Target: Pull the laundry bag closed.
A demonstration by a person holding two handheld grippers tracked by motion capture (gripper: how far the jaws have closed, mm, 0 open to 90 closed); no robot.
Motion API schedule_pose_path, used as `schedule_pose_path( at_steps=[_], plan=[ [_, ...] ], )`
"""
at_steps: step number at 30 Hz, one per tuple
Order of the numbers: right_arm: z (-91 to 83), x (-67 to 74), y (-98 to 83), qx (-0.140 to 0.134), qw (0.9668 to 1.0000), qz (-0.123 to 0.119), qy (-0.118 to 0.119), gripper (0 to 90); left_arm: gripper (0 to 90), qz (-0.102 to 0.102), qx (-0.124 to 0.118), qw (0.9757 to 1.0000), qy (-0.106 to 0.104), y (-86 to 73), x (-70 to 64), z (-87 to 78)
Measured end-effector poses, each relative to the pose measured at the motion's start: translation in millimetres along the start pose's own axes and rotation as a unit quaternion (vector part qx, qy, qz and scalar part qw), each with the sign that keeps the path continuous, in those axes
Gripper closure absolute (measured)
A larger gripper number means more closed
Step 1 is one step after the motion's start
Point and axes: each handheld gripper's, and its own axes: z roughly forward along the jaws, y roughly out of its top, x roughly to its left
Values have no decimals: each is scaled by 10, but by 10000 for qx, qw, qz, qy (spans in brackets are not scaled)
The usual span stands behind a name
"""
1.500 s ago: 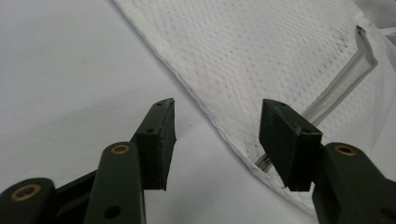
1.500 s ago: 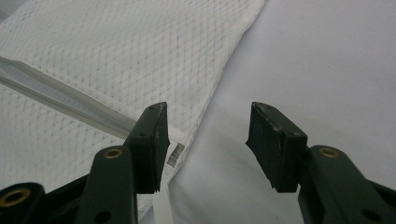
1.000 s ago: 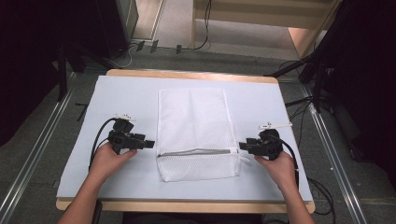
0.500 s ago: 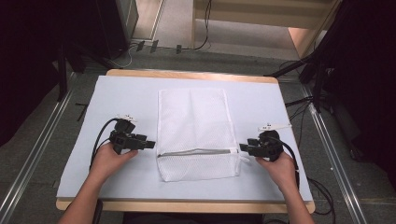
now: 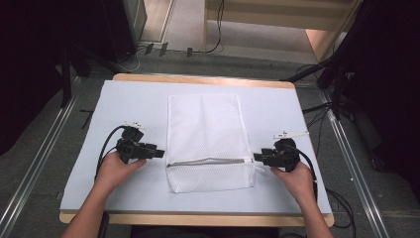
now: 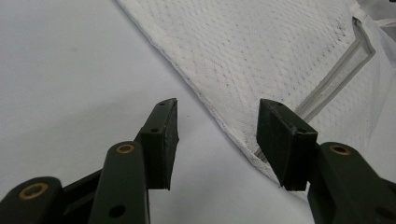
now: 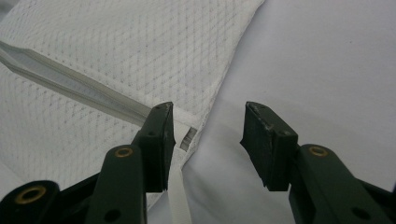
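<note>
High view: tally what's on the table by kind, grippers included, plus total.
White mesh laundry bag: 1, zipper near the person's end.
Pale blue table cover: 1.
Black two-jaw grippers: 2, the left gripper and the right gripper, one at each end of the zipper, both with jaws apart and pressing on nothing.
Total: 4
</note>
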Motion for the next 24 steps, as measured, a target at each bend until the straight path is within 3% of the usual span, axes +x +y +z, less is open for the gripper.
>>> schedule_pose_path(
  at_steps=[3,9,17,24],
  plan=[
    [-5,9,3,-14,10000,9,-1,549,530,7,14,10000,-12,1,-6,-5],
    [-28,56,33,-44,9999,-86,44,561,686,38,85,9999,-51,14,-32,-40],
    [-47,201,120,-38,9998,-118,183,624,844,18,50,9997,-252,35,-76,-60],
    [-60,316,185,-4,9995,-136,269,664,891,124,34,9995,-276,50,-131,-46]
  ],
)
